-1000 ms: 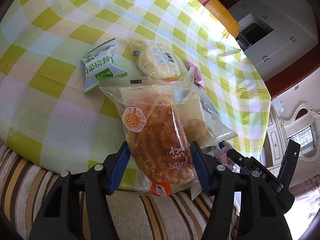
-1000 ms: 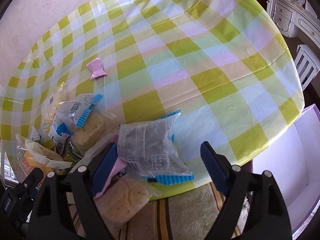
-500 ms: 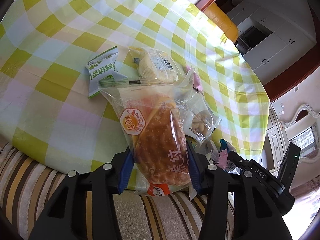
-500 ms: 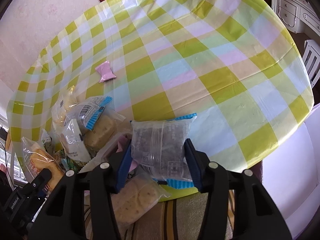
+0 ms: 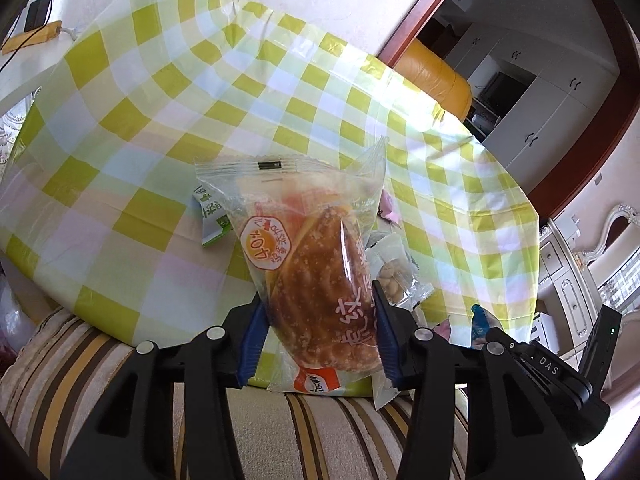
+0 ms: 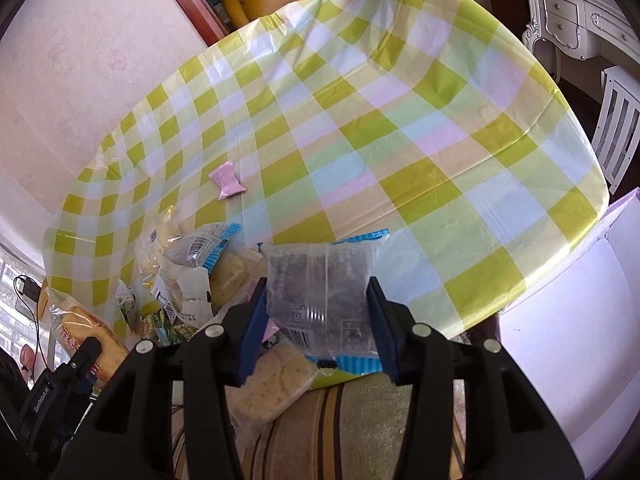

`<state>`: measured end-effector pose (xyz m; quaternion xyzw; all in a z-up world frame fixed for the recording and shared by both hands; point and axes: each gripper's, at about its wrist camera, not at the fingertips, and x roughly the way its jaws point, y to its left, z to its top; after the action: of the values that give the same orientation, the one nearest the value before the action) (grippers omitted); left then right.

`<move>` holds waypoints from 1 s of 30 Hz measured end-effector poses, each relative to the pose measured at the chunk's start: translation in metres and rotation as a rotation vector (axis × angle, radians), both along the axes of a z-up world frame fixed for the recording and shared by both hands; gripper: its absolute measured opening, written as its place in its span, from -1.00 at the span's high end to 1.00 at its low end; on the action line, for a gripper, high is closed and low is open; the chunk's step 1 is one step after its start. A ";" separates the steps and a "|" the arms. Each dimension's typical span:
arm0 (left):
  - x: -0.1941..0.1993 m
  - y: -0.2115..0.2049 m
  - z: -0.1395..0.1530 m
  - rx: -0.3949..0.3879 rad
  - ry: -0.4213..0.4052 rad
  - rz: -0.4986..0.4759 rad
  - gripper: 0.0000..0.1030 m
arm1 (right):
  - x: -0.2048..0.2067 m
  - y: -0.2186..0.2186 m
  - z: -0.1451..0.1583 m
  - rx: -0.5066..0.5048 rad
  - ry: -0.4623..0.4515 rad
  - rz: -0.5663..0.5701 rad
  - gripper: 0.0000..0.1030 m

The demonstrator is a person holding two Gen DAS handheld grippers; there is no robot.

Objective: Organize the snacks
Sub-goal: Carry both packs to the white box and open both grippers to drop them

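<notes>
My left gripper [image 5: 318, 334] is shut on a clear bag with a brown bread bun [image 5: 316, 276] and holds it lifted above the table's near edge. My right gripper [image 6: 318, 324] is shut on a clear packet with a dark cake and blue ends [image 6: 320, 288], also lifted. A pile of snack packets [image 6: 188, 268] lies on the checked tablecloth [image 6: 360, 152] between the two grippers. A green packet [image 5: 210, 216] and a bag of nuts [image 5: 394, 276] lie behind the bread bag. A biscuit packet [image 6: 276, 384] hangs over the table edge.
A small pink packet [image 6: 227, 180] lies alone further in on the table. A striped sofa cushion [image 5: 320, 432] is below the near edge. A white and purple box [image 6: 580, 328] stands at the right. An orange armchair [image 5: 436, 80] is beyond the table.
Both grippers closed on their packets and lifted them off the table. Both views have tilted up and show more of the room.
</notes>
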<state>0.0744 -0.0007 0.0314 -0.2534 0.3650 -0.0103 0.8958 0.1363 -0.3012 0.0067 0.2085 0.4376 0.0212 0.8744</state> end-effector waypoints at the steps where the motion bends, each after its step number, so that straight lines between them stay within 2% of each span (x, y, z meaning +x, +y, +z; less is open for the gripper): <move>1: -0.001 -0.003 0.003 0.005 -0.006 -0.007 0.10 | -0.003 -0.003 0.001 0.007 -0.002 -0.002 0.07; 6: -0.001 -0.025 0.014 0.011 -0.026 -0.071 0.09 | -0.017 -0.021 0.006 0.038 -0.004 -0.022 0.07; 12: 0.003 -0.078 0.022 -0.010 -0.028 -0.216 0.09 | -0.035 -0.055 0.009 0.061 -0.005 -0.082 0.07; 21: 0.020 -0.174 0.017 -0.056 0.030 -0.476 0.09 | -0.062 -0.118 -0.001 0.064 0.016 -0.220 0.07; 25: 0.027 -0.219 0.007 -0.076 0.083 -0.597 0.09 | -0.070 -0.141 -0.010 0.064 0.037 -0.273 0.07; 30: 0.029 -0.275 -0.011 -0.035 0.158 -0.722 0.09 | -0.077 -0.165 -0.024 0.069 0.071 -0.331 0.07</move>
<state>0.1037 -0.2755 0.0202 -0.1234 0.4987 -0.3123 0.7991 0.0589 -0.4660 -0.0168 0.3083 0.4270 -0.1153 0.8422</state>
